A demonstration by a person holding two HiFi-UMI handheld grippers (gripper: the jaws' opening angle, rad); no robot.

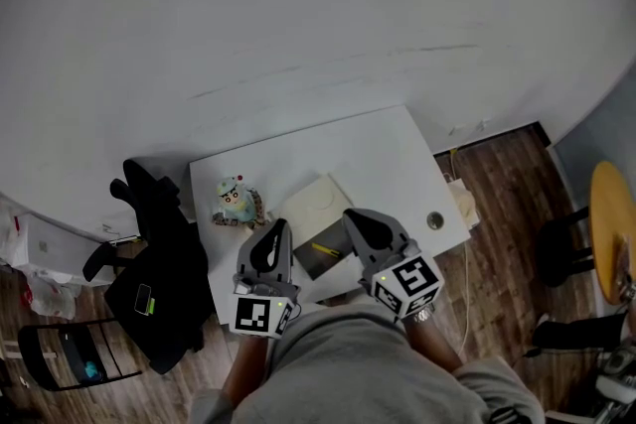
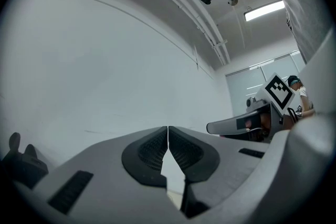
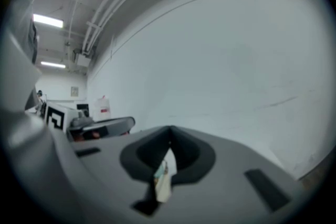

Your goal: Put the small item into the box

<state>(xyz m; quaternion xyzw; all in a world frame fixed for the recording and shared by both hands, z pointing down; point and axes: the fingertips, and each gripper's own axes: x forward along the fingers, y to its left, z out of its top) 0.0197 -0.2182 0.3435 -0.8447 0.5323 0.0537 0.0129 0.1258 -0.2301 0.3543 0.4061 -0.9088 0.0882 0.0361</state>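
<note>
A small teal and tan figurine [image 1: 234,201] stands on the white table [image 1: 378,149], left of a shallow box. The box has a cream lid [image 1: 316,202] folded back and a dark inside [image 1: 318,258] where a thin yellow piece [image 1: 325,249] lies. My left gripper [image 1: 275,231] hovers just left of the box and is shut with nothing held. My right gripper [image 1: 355,217] hovers over the box's right side, also shut. In the left gripper view the left gripper [image 2: 168,128] has its pads touching and faces the wall. In the right gripper view the right gripper [image 3: 169,142] is shut; only a pale sliver shows through the gap behind the tips.
A black bag and jacket [image 1: 159,278] hang over a chair left of the table. A round cable hole [image 1: 434,219] sits near the table's right edge. A yellow round stool [image 1: 611,228] and a dark chair [image 1: 558,248] stand on the wooden floor at right.
</note>
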